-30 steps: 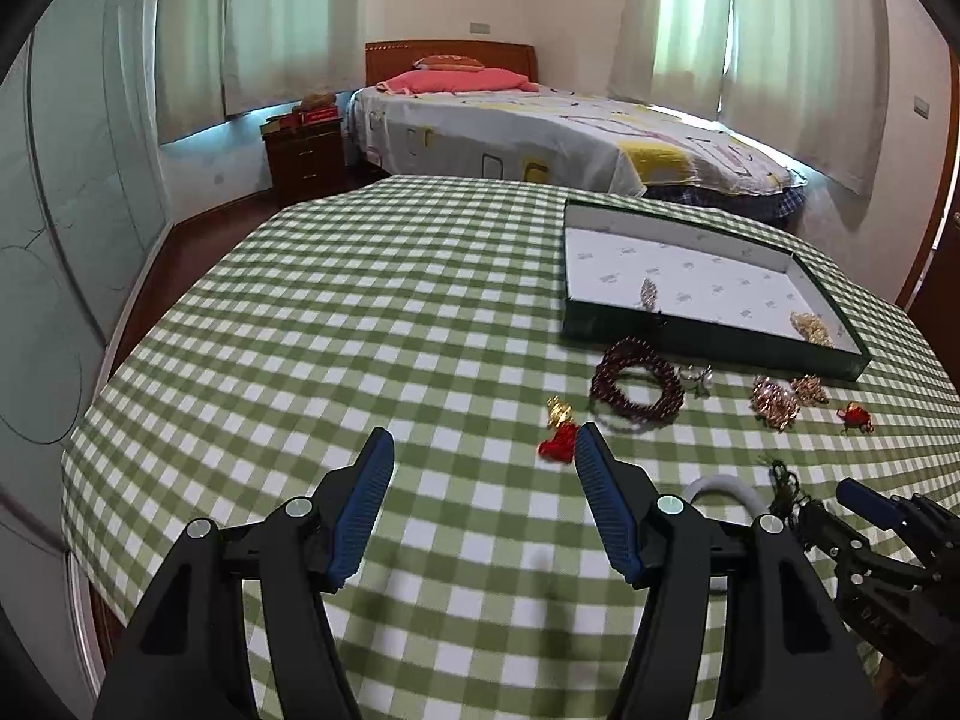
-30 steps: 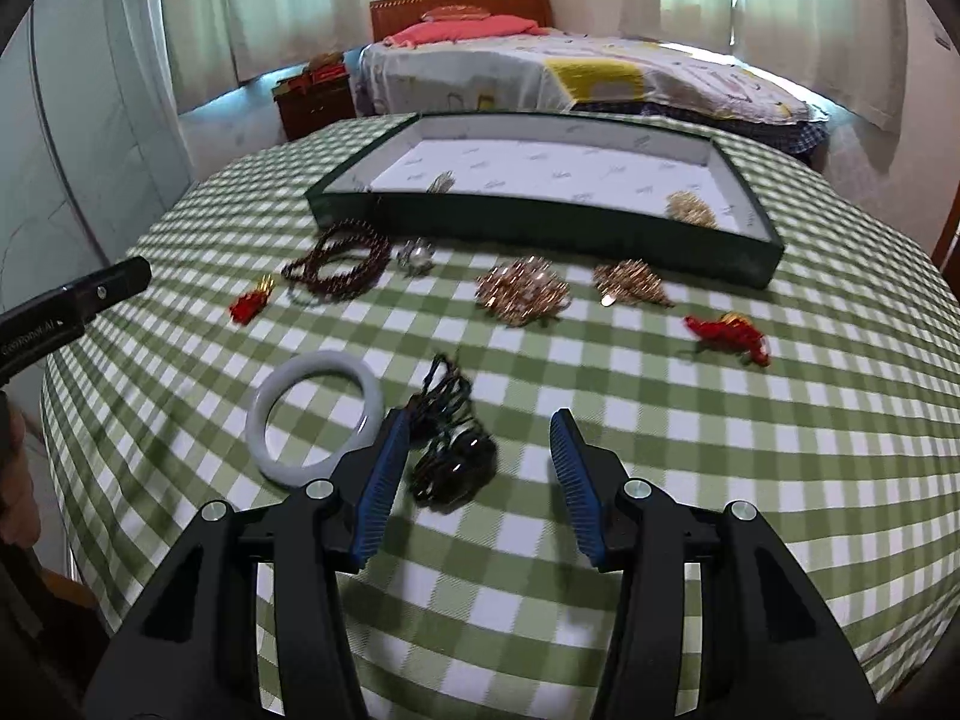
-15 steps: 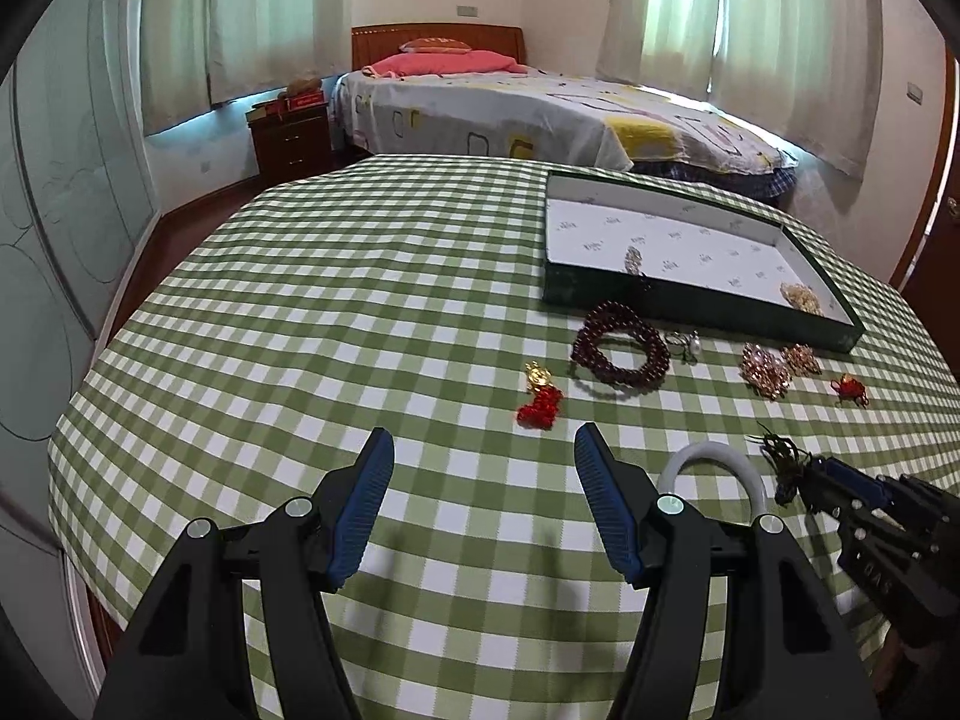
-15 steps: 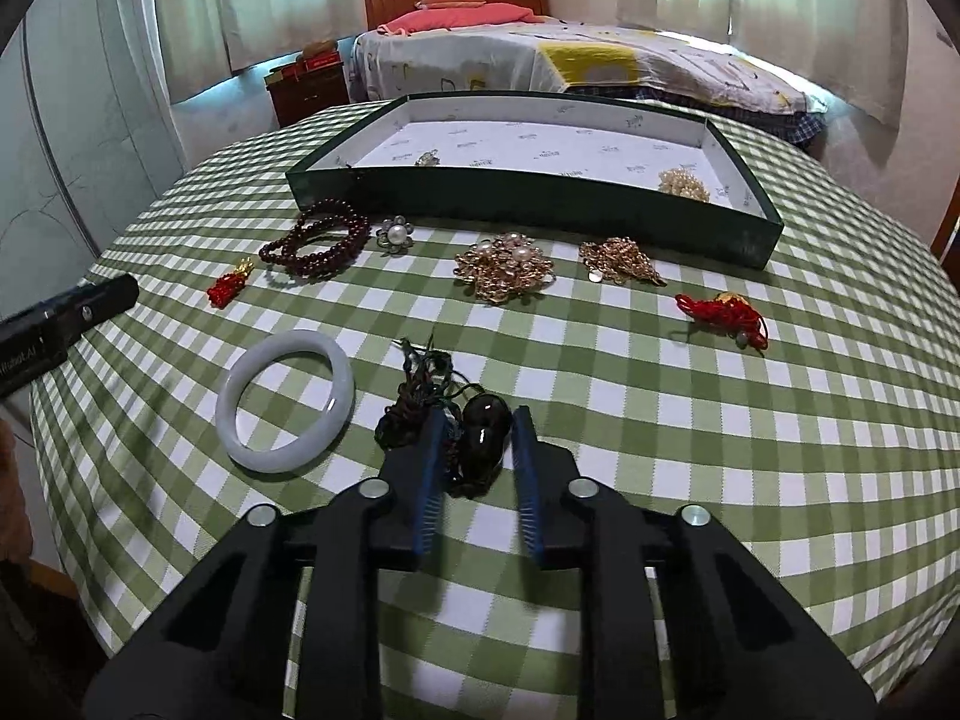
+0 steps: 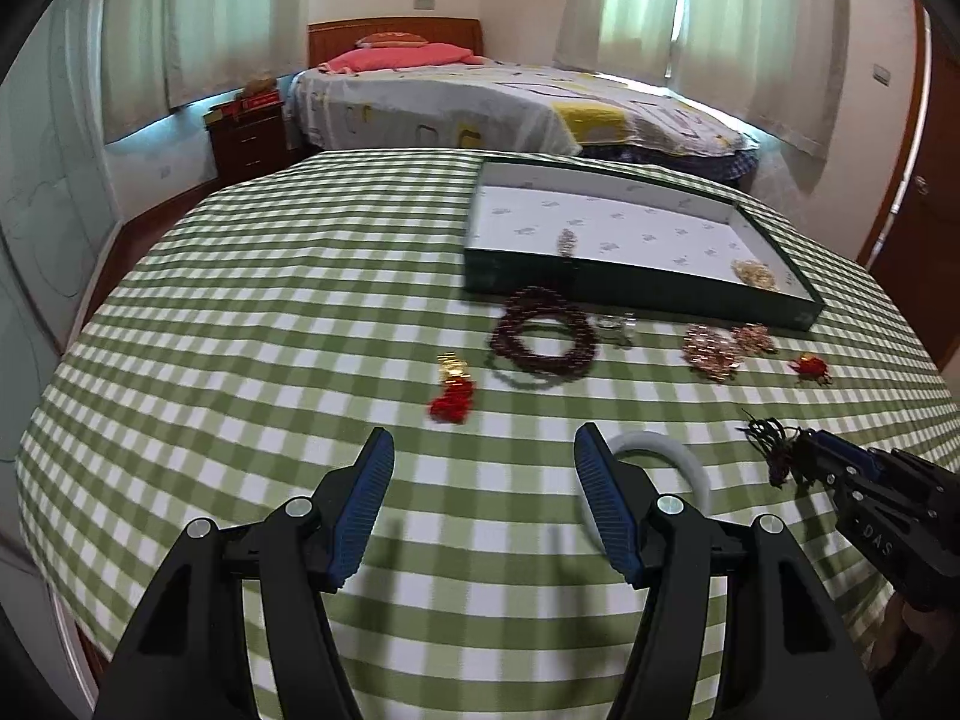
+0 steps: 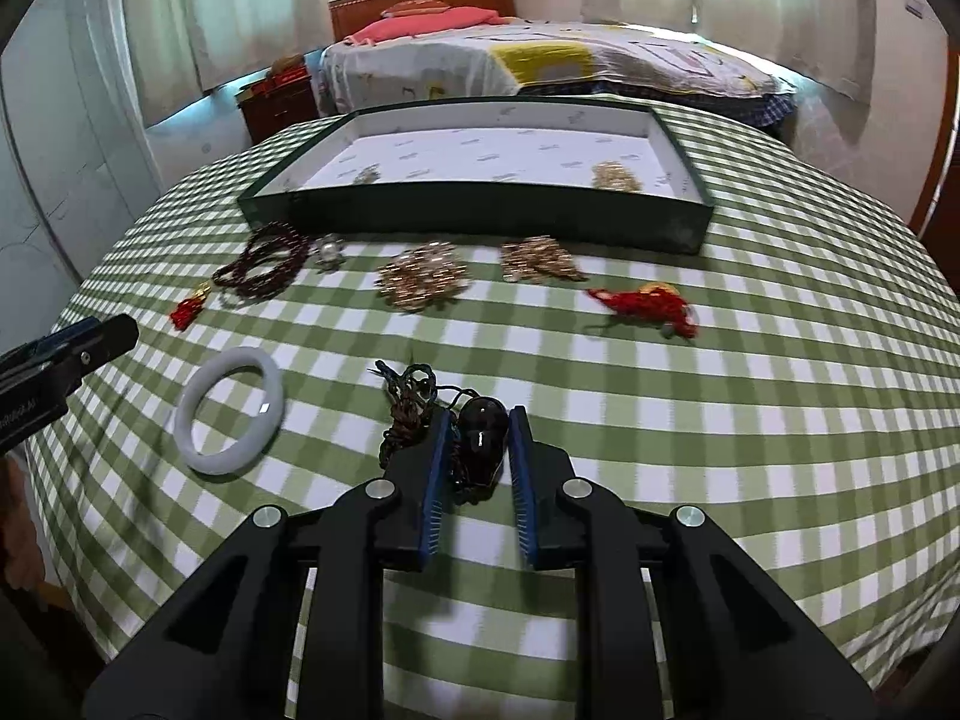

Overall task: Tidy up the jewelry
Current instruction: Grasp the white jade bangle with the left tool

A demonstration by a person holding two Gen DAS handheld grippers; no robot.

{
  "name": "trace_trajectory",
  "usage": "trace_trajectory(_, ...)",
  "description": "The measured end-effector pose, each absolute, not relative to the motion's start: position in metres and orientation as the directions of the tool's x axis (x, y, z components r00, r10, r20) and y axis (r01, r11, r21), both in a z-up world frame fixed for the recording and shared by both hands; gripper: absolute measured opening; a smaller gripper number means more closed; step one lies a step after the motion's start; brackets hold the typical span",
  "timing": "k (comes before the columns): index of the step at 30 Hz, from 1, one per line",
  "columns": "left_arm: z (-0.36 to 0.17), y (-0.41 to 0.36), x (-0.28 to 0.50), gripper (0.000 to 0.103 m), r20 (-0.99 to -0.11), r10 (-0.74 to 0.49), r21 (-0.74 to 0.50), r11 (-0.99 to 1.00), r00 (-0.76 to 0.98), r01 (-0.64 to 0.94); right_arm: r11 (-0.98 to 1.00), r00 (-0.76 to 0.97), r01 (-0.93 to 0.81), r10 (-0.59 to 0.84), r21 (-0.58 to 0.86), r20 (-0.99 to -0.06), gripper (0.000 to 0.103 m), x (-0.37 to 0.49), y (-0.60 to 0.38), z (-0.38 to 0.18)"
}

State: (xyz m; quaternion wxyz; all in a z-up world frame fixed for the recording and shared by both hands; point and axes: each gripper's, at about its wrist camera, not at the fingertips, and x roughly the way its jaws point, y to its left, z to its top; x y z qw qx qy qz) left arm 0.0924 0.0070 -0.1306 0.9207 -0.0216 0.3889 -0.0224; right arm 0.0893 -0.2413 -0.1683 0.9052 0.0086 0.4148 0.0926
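Observation:
My right gripper (image 6: pixel 478 420) is shut on a dark pendant (image 6: pixel 480 441) with a knotted cord (image 6: pixel 408 402), just above the checked cloth; it shows in the left wrist view (image 5: pixel 807 456) too. My left gripper (image 5: pixel 483 450) is open and empty above the cloth. A white bangle (image 6: pixel 231 411) lies left of the pendant. A dark bead bracelet (image 6: pixel 264 261), a red tassel charm (image 6: pixel 187 309), a pearl brooch (image 6: pixel 329 252), two gold brooches (image 6: pixel 423 279) (image 6: pixel 540 258) and a red knot charm (image 6: pixel 648 306) lie before the green tray (image 6: pixel 480 213), which holds two small pieces.
The round table has a green checked cloth (image 5: pixel 240 312) and its edge curves close on all sides. A bed (image 5: pixel 510 102) and a nightstand (image 5: pixel 249 132) stand behind the table. A brown door (image 5: pixel 924 240) is at the right.
My right gripper has closed on the dark pendant and raised it slightly. My left gripper has drifted back a little and stays open.

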Motion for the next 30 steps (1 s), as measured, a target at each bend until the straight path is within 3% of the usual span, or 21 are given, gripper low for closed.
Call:
trace_trajectory(10,-0.143,-0.036,0.103,0.061,-0.735,-0.160,-0.082,0.986,0.659,0.147,0.987,0.654,-0.112,0.160,0.114,-0.740,0.020,0.087,-0.271,-0.168)
trace_trajectory(16,-0.155,-0.055,0.107,0.062,-0.755,-0.168,-0.070,0.982,0.634,0.178,0.987,0.661,-0.095,0.162,0.133,-0.733,0.020,0.086,-0.282,-0.167)
trace_trajectory(18,-0.158,-0.058,0.108,0.070,-0.758,-0.163,-0.063,0.982,0.632,0.177,0.986,0.661,-0.091,0.165,0.141,-0.732,0.020,0.086,-0.284,-0.168)
trace_trajectory(30,-0.167,-0.060,0.106,0.070,-0.770,-0.149,-0.044,0.983,0.620,0.180,0.984,0.658,-0.099,0.174,0.145,-0.733,0.020,0.086,-0.280,-0.169)
